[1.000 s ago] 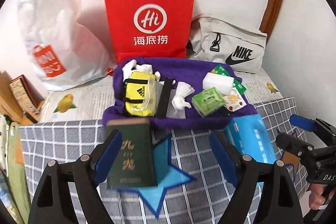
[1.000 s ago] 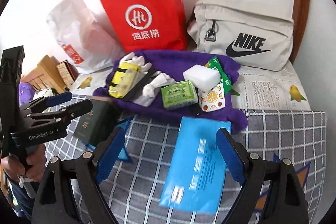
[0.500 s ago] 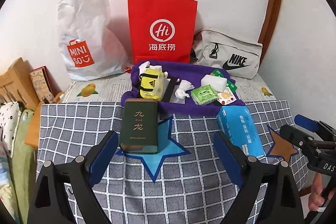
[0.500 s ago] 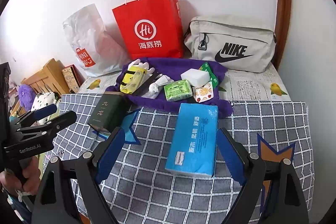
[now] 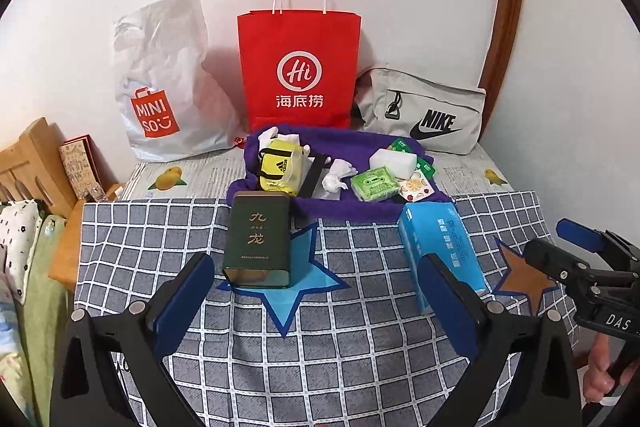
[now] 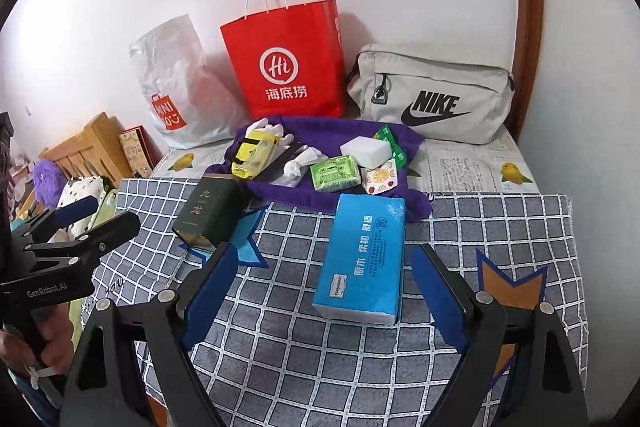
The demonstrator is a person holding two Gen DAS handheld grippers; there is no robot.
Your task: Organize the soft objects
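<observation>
home bedroom, wooden headboard (image 5: 28, 163), bedding (image 5: 18, 227)

light: bright, even, soft | shadows: faint behind red bag (image 5: 299, 69) toward 3 o'clock | distortion: strong fisheye, black corners | focus: sharp centre, edges slightly soft

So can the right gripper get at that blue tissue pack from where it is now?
Probably yes: the right gripper is open, the blue tissue pack lies straight ahead between its fingers' line, nothing in between.

NIKE on grey bag (image 5: 424, 113), MINISO on plastic bag (image 5: 164, 87)
</observation>
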